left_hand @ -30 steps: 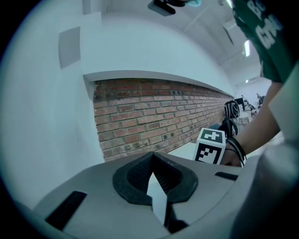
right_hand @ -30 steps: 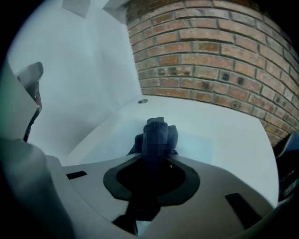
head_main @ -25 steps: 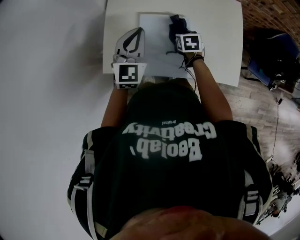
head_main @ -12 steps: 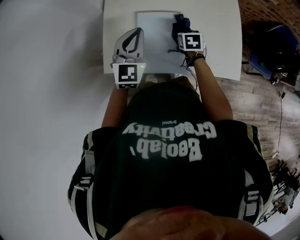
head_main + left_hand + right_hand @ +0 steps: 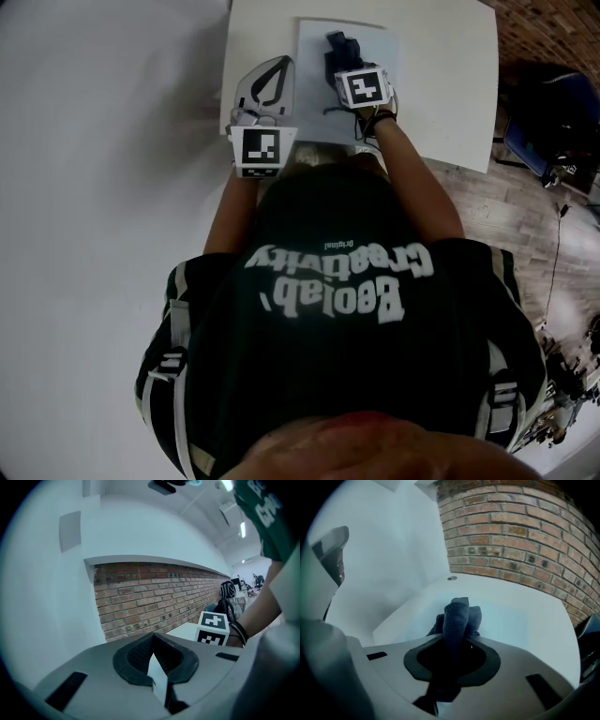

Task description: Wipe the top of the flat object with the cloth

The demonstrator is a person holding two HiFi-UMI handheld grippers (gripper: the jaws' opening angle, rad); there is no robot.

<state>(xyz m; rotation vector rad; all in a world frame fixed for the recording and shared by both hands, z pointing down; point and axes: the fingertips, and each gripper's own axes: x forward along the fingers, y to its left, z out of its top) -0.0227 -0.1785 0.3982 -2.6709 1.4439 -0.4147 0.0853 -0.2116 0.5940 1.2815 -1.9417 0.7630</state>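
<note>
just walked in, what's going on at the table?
A person stands at a white table with a hand-held claw in each hand. The right claw is shut on a bunched dark blue cloth and holds it over the far part of a pale flat sheet lying on the table; it looks like it is touching. The left claw is shut, holds nothing, and sits just left of the sheet.

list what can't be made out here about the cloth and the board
Right gripper view: the body of the right gripper hides whether the cloth touches the board.
Head view: the person's shirt hides the board's near edge.
Left gripper view: the left gripper itself blocks the board.
</note>
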